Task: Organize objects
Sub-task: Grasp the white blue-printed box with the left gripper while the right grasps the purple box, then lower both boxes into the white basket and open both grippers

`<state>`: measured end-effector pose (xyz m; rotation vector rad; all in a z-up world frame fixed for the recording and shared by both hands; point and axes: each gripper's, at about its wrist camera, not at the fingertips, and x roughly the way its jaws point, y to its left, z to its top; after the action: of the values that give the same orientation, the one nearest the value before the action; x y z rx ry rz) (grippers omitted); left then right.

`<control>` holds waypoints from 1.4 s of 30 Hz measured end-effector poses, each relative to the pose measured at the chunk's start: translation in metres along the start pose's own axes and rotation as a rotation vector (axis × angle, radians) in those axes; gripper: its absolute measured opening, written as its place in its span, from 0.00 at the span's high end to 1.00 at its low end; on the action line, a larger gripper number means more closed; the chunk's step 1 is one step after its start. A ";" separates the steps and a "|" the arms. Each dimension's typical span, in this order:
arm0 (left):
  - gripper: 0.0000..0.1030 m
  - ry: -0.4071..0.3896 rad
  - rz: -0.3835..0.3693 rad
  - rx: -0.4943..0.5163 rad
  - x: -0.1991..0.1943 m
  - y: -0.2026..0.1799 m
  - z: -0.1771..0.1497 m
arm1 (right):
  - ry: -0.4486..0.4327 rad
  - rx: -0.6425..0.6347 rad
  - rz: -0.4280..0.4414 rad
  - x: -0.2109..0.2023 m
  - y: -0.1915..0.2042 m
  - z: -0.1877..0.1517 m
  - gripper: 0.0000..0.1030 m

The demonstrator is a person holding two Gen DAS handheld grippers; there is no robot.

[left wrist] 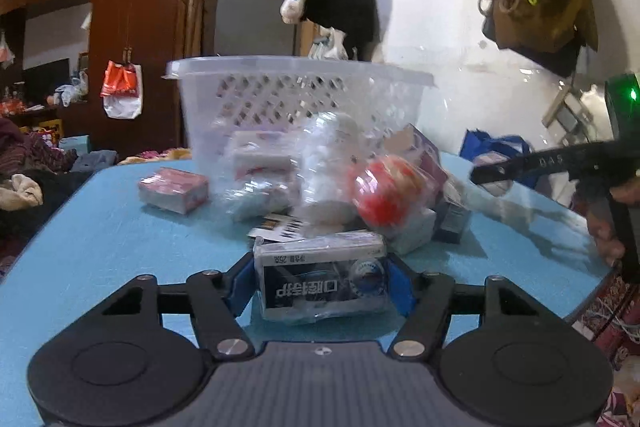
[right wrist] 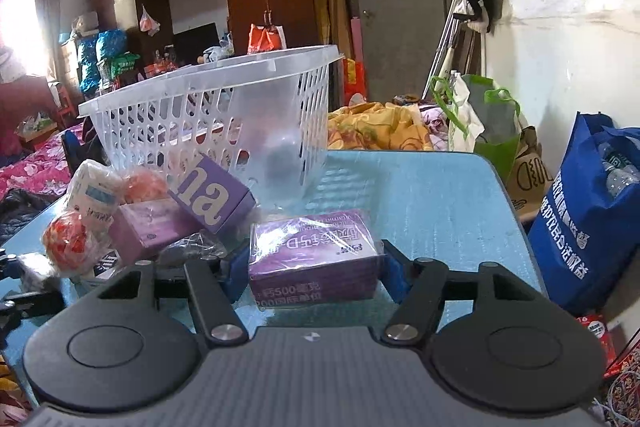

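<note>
My left gripper [left wrist: 322,281] is shut on a dark blue and white box in clear wrap [left wrist: 322,277], held just above the blue table [left wrist: 100,259]. My right gripper [right wrist: 314,267] is shut on a purple box in clear wrap [right wrist: 314,259]. A clear plastic basket [left wrist: 300,95] stands at the table's far side; it also shows in the right wrist view [right wrist: 224,115]. In front of it lies a pile: a red ball in a bag [left wrist: 386,193], white packets [left wrist: 332,163], a pink box [left wrist: 174,189] and a purple "ha" box [right wrist: 212,193].
The right gripper's body and the hand holding it show at the right edge of the left wrist view [left wrist: 592,171]. A blue bag [right wrist: 592,211] and a green bag [right wrist: 488,123] stand off the table's right side. A bed with bedding lies behind.
</note>
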<state>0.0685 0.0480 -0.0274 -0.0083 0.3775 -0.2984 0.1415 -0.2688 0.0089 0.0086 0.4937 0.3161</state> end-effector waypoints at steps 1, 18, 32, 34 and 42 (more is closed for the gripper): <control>0.33 -0.004 0.008 -0.008 -0.001 0.004 0.001 | -0.003 -0.001 -0.005 0.000 0.000 0.000 0.35; 0.33 -0.031 0.067 -0.053 -0.003 0.028 0.007 | -0.058 0.001 -0.044 -0.007 0.002 -0.001 0.35; 0.33 -0.110 0.071 -0.097 -0.014 0.052 0.032 | -0.139 0.014 -0.068 -0.021 0.011 0.009 0.35; 0.33 -0.137 0.055 -0.089 -0.016 0.052 0.047 | -0.177 0.002 -0.062 -0.031 0.019 0.023 0.35; 0.33 -0.162 -0.048 -0.032 0.008 0.043 0.153 | -0.279 -0.106 -0.022 -0.023 0.066 0.105 0.35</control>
<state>0.1434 0.0799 0.1092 -0.0728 0.2211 -0.3370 0.1516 -0.2055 0.1177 -0.0552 0.2001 0.3132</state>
